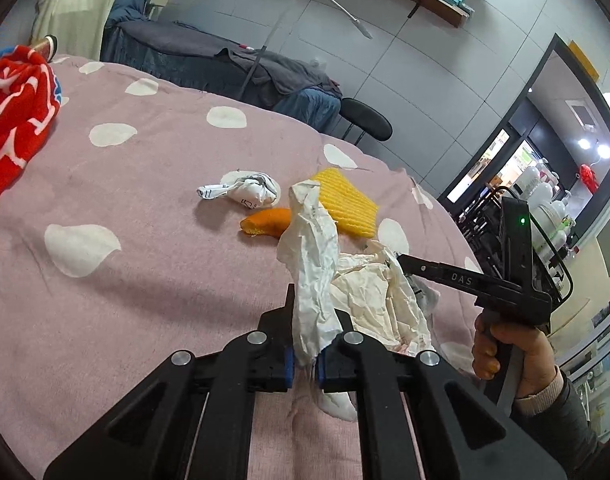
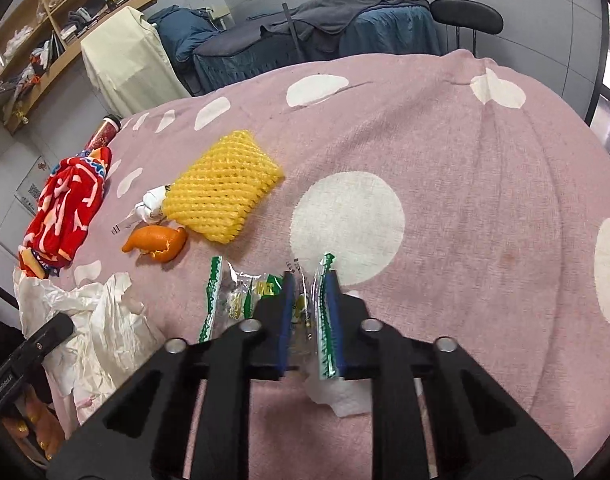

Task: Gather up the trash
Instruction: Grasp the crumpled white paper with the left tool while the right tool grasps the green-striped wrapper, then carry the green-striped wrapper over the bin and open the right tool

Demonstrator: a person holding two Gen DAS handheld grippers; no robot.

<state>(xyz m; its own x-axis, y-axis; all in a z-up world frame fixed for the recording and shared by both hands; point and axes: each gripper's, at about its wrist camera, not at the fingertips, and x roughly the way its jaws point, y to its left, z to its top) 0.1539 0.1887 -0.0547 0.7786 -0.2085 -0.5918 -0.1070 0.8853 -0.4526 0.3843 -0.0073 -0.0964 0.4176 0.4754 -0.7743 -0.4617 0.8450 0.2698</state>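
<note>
While the pink, white-spotted bedspread [image 1: 153, 184] is stretching out under both tools, the left gripper [image 1: 305, 364] is pinching a crumpled white plastic bag [image 1: 313, 272] between its blue-padded jaws, which are squeezed nearly together with only the thin plastic between them; the bag's upper part is standing up above the jaws while the rest is spreading in wrinkled folds on the bedspread to the right. Over on the other side, the right gripper [image 2: 311, 320] is clamping a clear snack wrapper with green edges [image 2: 241, 300], its jaws drawn in close on the wrapper's right end while the left end is trailing out flat on the bedspread. Beyond the wrapper, an orange peel [image 2: 157, 244] is lying just beside a yellow foam fruit net [image 2: 225, 192], and a small knotted white bag [image 2: 149, 204] is sitting against the net's left edge. From the left wrist view the same trio is showing past the raised bag, with the peel [image 1: 265, 222], the net [image 1: 345, 204] and the knotted bag [image 1: 245, 192] grouped close together. A red patterned cloth [image 2: 65, 212] is bunched up well to the left, with a red cylindrical container [image 2: 101, 132] lying at its far end. The person's right hand [image 1: 505, 356] is gripping the handle of the right tool, its long black body reaching in toward the white bag's folds.
</note>
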